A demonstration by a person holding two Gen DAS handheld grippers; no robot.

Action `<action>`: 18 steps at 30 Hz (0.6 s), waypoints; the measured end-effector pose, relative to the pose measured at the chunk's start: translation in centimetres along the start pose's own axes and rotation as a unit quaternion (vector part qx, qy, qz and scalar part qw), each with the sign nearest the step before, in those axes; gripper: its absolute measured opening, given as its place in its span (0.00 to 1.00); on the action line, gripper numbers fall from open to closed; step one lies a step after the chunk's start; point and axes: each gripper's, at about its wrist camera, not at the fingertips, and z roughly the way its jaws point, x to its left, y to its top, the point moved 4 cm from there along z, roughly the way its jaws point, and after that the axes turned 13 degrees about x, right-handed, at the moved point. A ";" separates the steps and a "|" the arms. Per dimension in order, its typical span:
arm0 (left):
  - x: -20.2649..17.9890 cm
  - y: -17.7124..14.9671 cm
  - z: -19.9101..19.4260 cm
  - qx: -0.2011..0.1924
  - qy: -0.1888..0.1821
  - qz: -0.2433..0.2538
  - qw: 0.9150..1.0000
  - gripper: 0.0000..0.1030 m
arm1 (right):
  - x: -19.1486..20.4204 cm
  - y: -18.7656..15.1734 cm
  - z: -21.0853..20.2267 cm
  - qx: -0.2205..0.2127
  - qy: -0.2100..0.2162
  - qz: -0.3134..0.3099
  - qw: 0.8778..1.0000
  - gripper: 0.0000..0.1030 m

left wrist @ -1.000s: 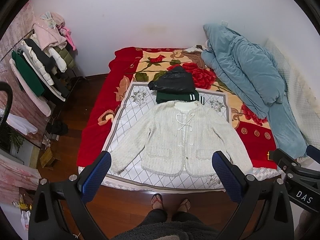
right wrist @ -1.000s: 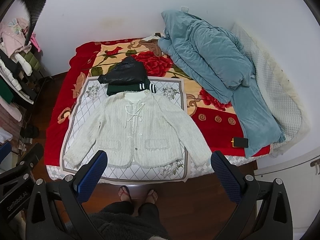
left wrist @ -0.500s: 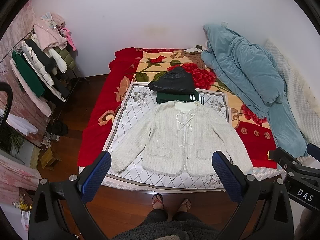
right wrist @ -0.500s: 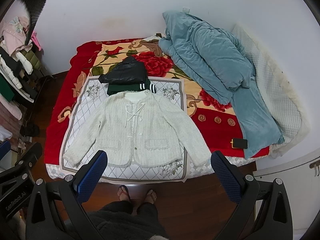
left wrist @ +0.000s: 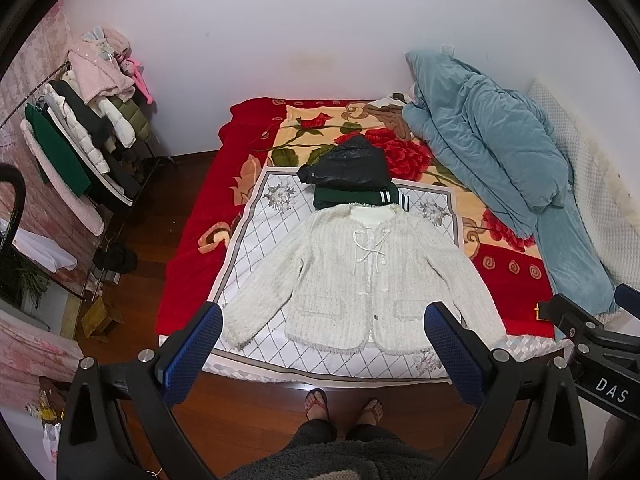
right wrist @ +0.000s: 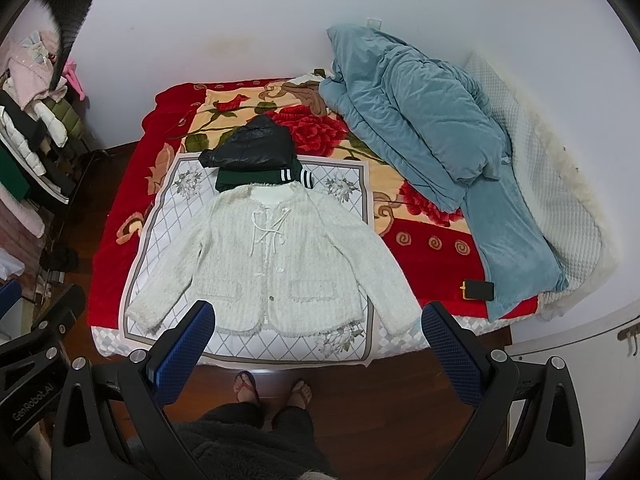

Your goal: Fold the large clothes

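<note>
**Both grippers held spread above an unfolded jacket**

The left gripper [left wrist: 322,322] hangs with jaws wide apart, holding nothing; the right gripper [right wrist: 319,320] likewise; ahead of both, the white tweed jacket [left wrist: 360,276] lies flat, sleeves spread, on the patterned cloth [left wrist: 256,216] over the bed; beyond its collar sit a folded green garment [left wrist: 352,197] and a black jacket [left wrist: 348,162].

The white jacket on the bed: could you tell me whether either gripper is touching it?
Apart. Both wrist views show the open left gripper and right gripper held above the floor, short of the white jacket.
</note>
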 end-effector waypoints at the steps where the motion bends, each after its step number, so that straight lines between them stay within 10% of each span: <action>1: 0.0 -0.1 0.0 0.000 0.001 0.000 1.000 1.00 | 0.0 0.0 0.0 0.000 -0.001 0.000 1.000 1.00; 18: -0.1 -0.1 -0.1 -0.002 -0.001 0.001 1.000 1.00 | 0.0 0.1 -0.2 -0.001 -0.001 0.001 1.000 1.00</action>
